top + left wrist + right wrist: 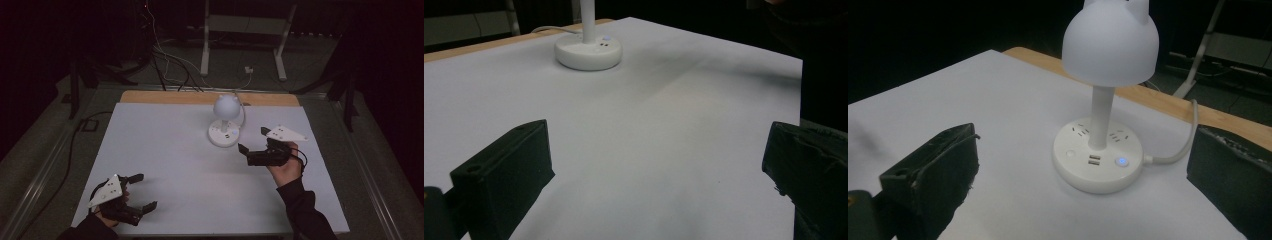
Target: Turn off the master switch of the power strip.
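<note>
A small white desk lamp [226,107] with a dome shade stands on a round base [223,134] at the table's back middle. The base [1096,161] carries sockets, two USB ports and a button lit blue [1121,161]; a white cord [1178,150] leaves its right side. My right gripper [252,140] is open just right of the base, jaws pointing at it, nothing between them. At the near left corner my left gripper [142,191] is open and empty, well away from the lamp base [588,51].
White sheet [165,165] covers the table, with a wooden strip [150,96] along the far edge. Beyond it, cables [170,65] lie on the dark floor beside a white metal frame [245,30]. A black cable [75,145] runs along the left side.
</note>
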